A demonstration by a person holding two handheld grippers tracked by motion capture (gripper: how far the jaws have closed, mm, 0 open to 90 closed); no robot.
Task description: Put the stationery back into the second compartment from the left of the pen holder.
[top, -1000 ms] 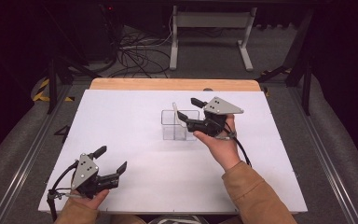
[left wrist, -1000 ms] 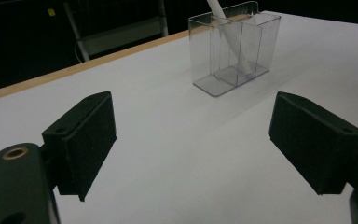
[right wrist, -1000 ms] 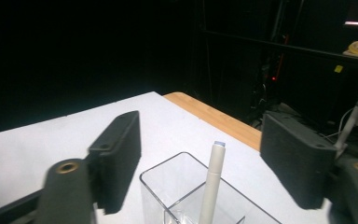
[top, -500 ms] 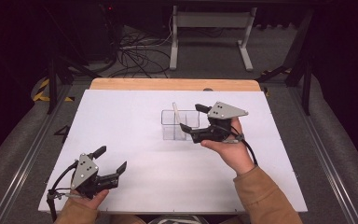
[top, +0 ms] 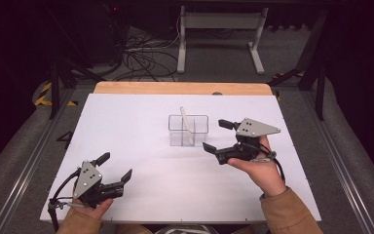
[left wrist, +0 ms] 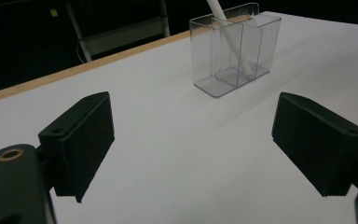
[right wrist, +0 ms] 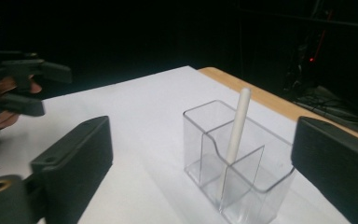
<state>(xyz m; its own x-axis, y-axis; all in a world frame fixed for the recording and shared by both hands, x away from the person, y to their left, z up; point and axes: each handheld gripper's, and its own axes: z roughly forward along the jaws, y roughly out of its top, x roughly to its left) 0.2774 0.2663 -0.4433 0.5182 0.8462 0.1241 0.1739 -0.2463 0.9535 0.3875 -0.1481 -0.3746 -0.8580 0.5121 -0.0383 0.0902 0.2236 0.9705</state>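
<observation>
High view: one white table top with a bare wooden strip along its far edge, and near its middle one clear two-compartment holder. One white stick leans in the holder, its top tilted toward the far left. The right gripper sits just to the right of the holder, apart from it, jaws spread wide and holding nothing, pointing left. The left gripper is near the front left corner of the table, well apart from the holder, jaws also wide and empty. Nothing lies on the sheet between either gripper and the holder. Beyond the table there are loose cables on the floor and a grey metal stand.

Left gripper view: two black jaws stand far apart over bare white surface. The holder is ahead, slightly right of centre, with the stick running down into its right-hand compartment.

Right gripper view: two jaws again, wide apart, with the holder close between and beyond them. The stick rises by the divider; I cannot tell which compartment from here. The left gripper shows farther off at left, open.
</observation>
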